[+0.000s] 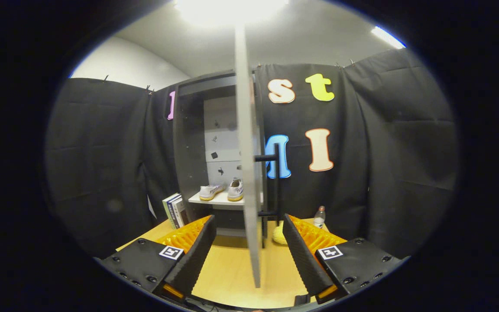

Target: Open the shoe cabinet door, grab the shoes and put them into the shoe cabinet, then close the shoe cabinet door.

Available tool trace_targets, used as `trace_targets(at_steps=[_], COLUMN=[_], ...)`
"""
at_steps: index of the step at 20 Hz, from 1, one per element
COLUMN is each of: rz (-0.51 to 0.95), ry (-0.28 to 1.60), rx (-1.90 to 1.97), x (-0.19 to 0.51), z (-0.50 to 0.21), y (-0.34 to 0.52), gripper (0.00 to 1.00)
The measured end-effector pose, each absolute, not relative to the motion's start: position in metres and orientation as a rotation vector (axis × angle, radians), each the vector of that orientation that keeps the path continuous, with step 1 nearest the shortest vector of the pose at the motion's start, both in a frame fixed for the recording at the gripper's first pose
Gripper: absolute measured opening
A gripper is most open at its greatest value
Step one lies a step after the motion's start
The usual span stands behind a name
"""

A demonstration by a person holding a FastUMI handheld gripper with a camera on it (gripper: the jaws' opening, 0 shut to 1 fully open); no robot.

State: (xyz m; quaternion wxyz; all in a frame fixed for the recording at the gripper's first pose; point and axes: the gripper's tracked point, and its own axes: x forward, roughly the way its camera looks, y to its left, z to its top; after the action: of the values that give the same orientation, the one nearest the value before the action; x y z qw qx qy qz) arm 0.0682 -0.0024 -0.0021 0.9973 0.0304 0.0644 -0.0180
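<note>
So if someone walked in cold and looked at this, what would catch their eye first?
Probably the cabinet door, swung open and seen edge-on, standing between the spread fingers of the open gripper. Next, the pair of white shoes already on the shelf inside the shoe cabinet, to the left of the door.

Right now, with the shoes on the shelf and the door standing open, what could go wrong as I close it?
1. The cabinet door stands edge-on between the open gripper fingers, untouched; a push on the thin edge may slip. The handle sits on its far face.
2. The right shoe sits near the front of the shelf, so the door might catch it.
3. The yellow object by the door's foot could get knocked.
</note>
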Motion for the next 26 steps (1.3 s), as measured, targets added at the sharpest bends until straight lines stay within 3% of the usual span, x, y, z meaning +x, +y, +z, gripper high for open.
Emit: trace_targets(at_steps=[5, 10, 17, 26], rz=[-0.086, -0.042, 0.019, -0.136], ry=[0.108, 0.103, 0.132, 0.150], rx=[0.080, 0.132, 0.103, 0.095], x=[0.084, 0.127, 0.162, 0.145], z=[-0.003, -0.006, -0.013, -0.010], y=[-0.082, -0.110, -0.084, -0.073], gripper=[0.96, 0.95, 0.95, 0.94])
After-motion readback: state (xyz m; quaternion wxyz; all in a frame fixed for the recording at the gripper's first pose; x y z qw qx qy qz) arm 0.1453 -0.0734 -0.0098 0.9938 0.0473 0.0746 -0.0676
